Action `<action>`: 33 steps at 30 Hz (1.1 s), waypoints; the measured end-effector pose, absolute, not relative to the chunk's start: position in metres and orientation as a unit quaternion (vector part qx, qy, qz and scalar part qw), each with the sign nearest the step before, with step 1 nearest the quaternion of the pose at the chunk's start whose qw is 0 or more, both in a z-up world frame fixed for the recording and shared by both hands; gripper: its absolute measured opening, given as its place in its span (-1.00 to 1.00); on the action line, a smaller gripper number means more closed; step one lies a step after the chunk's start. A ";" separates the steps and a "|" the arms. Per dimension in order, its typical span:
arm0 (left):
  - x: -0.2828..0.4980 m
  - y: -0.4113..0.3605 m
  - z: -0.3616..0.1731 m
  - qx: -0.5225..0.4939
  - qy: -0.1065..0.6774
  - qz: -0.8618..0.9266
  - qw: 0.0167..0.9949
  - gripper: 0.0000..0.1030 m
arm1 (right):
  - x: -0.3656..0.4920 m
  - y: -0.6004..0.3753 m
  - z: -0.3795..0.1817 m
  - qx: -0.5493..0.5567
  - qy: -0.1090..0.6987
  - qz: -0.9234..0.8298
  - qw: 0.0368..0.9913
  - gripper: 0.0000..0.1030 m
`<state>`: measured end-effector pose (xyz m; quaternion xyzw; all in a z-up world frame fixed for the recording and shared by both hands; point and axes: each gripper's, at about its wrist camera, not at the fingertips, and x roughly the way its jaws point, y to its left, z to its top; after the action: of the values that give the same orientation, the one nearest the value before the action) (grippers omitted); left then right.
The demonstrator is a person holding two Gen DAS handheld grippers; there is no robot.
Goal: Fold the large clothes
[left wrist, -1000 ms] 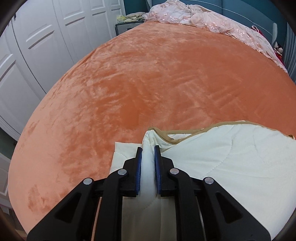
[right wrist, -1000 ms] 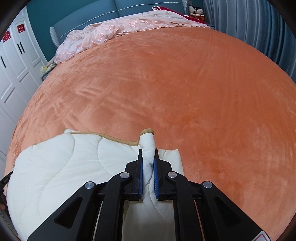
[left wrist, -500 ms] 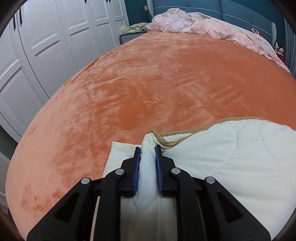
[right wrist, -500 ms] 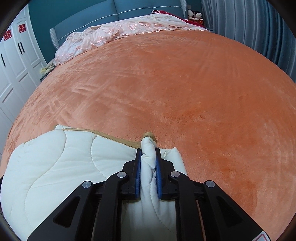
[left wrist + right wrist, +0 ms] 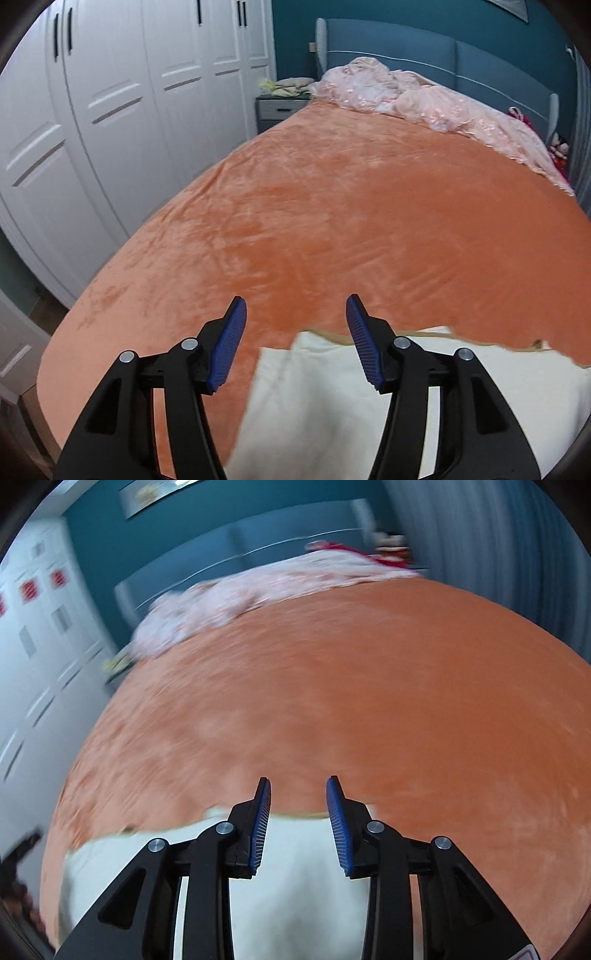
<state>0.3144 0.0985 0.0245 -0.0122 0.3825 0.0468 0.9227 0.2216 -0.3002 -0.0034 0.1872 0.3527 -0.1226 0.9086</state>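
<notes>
A cream quilted cloth (image 5: 317, 398) with a tan edge lies folded on the orange bedspread (image 5: 351, 221) at the near end of the bed. My left gripper (image 5: 295, 314) hangs above its left corner, jaws opening, nothing between the blue pads. In the right wrist view the same cloth (image 5: 295, 878) lies below my right gripper (image 5: 298, 794), whose jaws are also opening and hold nothing. That view is blurred by motion.
A crumpled pink quilt (image 5: 424, 103) lies along the blue headboard (image 5: 443, 55). White wardrobe doors (image 5: 110, 110) stand to the left of the bed, with a nightstand (image 5: 280, 107) beside them. Grey curtains (image 5: 498, 546) hang on the right.
Both grippers let go of the cloth's corners, opened and rose away from it. The cloth dropped flat onto the bedspread.
</notes>
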 end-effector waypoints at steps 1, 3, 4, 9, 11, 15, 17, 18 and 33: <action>0.315 0.081 0.027 -0.015 0.390 0.018 0.921 0.05 | 0.231 -0.278 -0.004 0.168 0.369 -0.095 0.909 -0.38; 0.316 0.048 0.023 -0.016 0.411 -0.027 0.911 0.05 | 0.247 -0.238 -0.011 0.137 0.391 -0.049 0.909 -0.43; 0.316 0.032 0.016 -0.016 0.422 -0.049 0.905 0.05 | 0.253 -0.222 -0.017 0.124 0.399 -0.034 0.908 -0.50; 0.311 -0.029 -0.032 0.025 0.460 -0.084 0.884 0.05 | 0.273 -0.185 -0.054 0.117 0.450 -0.003 0.885 -0.51; 0.309 -0.038 -0.052 0.027 0.472 -0.081 0.877 0.05 | 0.275 -0.180 -0.069 0.110 0.465 -0.006 0.879 -0.51; 0.307 -0.044 -0.076 0.038 0.469 -0.072 0.880 0.05 | 0.275 -0.178 -0.092 0.122 0.475 -0.004 0.872 -0.56; 0.306 -0.045 -0.084 0.046 0.463 -0.068 0.883 0.05 | 0.277 -0.177 -0.100 0.122 0.477 -0.006 0.870 -0.57; 0.304 -0.048 -0.088 0.054 0.459 -0.064 0.884 0.06 | 0.278 -0.176 -0.104 0.119 0.478 -0.007 0.870 -0.57; 0.303 -0.053 -0.102 0.071 0.423 -0.045 0.902 0.10 | 0.280 -0.171 -0.121 0.102 0.445 -0.018 0.890 -0.61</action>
<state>0.3030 -0.0535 -0.1017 0.0708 0.4228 -0.0453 0.9023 0.2801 -0.1710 -0.1208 0.1016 0.4448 -0.0180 0.8897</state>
